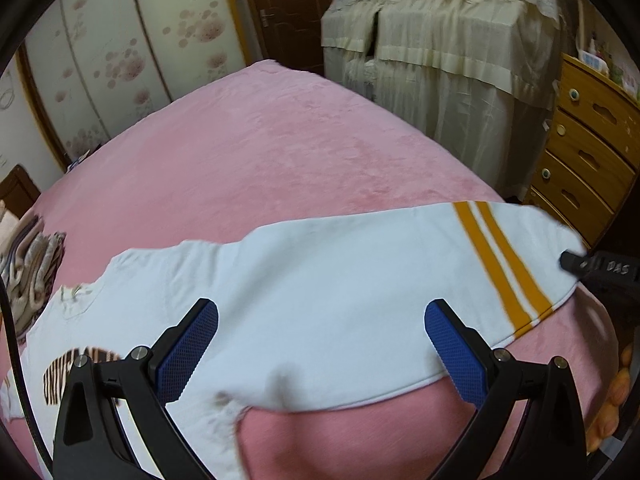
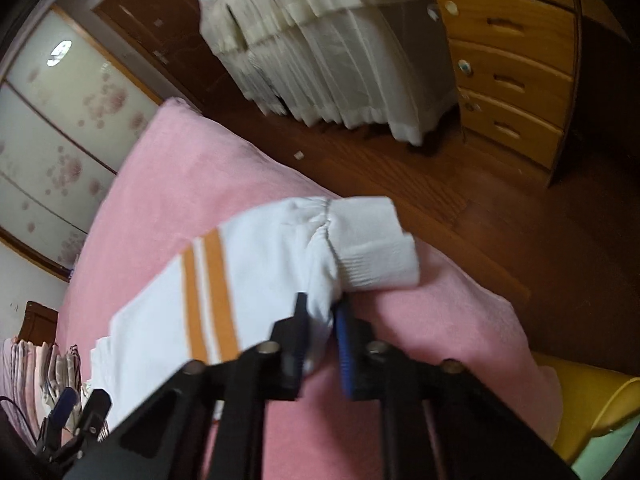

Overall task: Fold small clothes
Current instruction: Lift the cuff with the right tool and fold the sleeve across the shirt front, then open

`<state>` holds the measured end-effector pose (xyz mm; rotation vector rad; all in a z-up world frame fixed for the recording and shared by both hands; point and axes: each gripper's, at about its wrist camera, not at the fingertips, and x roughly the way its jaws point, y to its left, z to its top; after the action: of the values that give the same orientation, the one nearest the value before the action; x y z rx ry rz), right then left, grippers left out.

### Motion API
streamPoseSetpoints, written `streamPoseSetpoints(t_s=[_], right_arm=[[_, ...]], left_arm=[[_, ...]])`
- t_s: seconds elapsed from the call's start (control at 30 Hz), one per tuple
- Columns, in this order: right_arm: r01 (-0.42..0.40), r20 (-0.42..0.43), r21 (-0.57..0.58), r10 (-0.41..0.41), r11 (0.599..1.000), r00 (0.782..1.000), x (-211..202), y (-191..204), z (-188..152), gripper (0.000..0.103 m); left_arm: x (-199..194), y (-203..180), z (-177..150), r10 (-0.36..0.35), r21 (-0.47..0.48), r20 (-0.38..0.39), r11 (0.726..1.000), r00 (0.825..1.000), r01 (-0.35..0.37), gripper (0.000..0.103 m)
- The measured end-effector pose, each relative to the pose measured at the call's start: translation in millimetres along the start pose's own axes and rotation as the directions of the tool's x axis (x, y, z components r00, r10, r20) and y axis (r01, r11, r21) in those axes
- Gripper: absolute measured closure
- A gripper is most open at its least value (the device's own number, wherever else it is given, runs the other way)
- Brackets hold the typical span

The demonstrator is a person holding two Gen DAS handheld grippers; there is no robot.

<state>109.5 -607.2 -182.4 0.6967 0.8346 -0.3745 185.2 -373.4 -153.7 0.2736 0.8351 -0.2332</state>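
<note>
Across the pink bed (image 1: 260,152) lies a white sweatshirt (image 1: 320,304), one sleeve (image 2: 256,264) with orange stripes stretched toward the bed's edge. Only the right wrist view shows the right claw (image 2: 322,316) pinching that sleeve just short of its ribbed cuff (image 2: 372,240). The left claw (image 1: 320,344) hangs spread wide over the shirt's body. Folded clothes (image 1: 28,272) sit to the left; a wooden dresser (image 1: 588,152) stands beyond.

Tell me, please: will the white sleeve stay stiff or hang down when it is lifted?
Probably floppy: the sleeve bunches where the right gripper pinches it. The ribbed cuff already folds over, so it likely droops.
</note>
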Motion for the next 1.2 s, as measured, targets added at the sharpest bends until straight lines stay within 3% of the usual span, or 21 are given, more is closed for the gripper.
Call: streamPoseSetpoints(t_s=[0.2,0.33,0.5,0.7,0.83,0.97,1.07,1.2], right_arm=[[-0.077,0.123,-0.151,0.096,0.986,0.988,-49,60,-4,0.094],[-0.144,0.151,-0.329,0.202,0.933,0.968,-85,135,-20,0.094],[-0.22,0.081,-0.492,0.296,0.843,0.952,-95,222,-60,0.094],[-0.258,-0.073,-0.652,0.28,0.713,0.957,-49,311,-150,0.093],[-0.266,-0.184,-0.723,0.193,0.638,0.964,-4,341,-208,0.09],[-0.343,-0.308,-0.73,0.163,0.592,0.937,9,348,-253,0.077],[-0.392,-0.361,-0.721,0.174,0.571,0.916,-2,341,-272,0.072],[-0.404,-0.366,-0.707,0.189,0.58,0.911,-19,327,-272,0.069]], left_arm=[[-25,60,-12,0.021,-0.09,-0.015,0.996,1.0,-0.022,0.0],[-47,117,-25,0.067,-0.164,-0.013,0.984,0.998,-0.068,0.0],[-64,198,-54,0.113,-0.293,-0.052,0.948,0.992,-0.123,0.001],[-64,288,-106,0.143,-0.433,-0.124,0.882,0.982,-0.183,0.001],[-54,317,-135,0.131,-0.477,-0.178,0.855,0.975,-0.202,0.001],[-47,329,-161,0.092,-0.503,-0.207,0.844,0.974,-0.187,0.001],[-43,330,-170,0.049,-0.526,-0.204,0.837,0.978,-0.152,0.001],[-35,329,-174,-0.061,-0.56,-0.157,0.827,0.986,-0.039,0.001]])
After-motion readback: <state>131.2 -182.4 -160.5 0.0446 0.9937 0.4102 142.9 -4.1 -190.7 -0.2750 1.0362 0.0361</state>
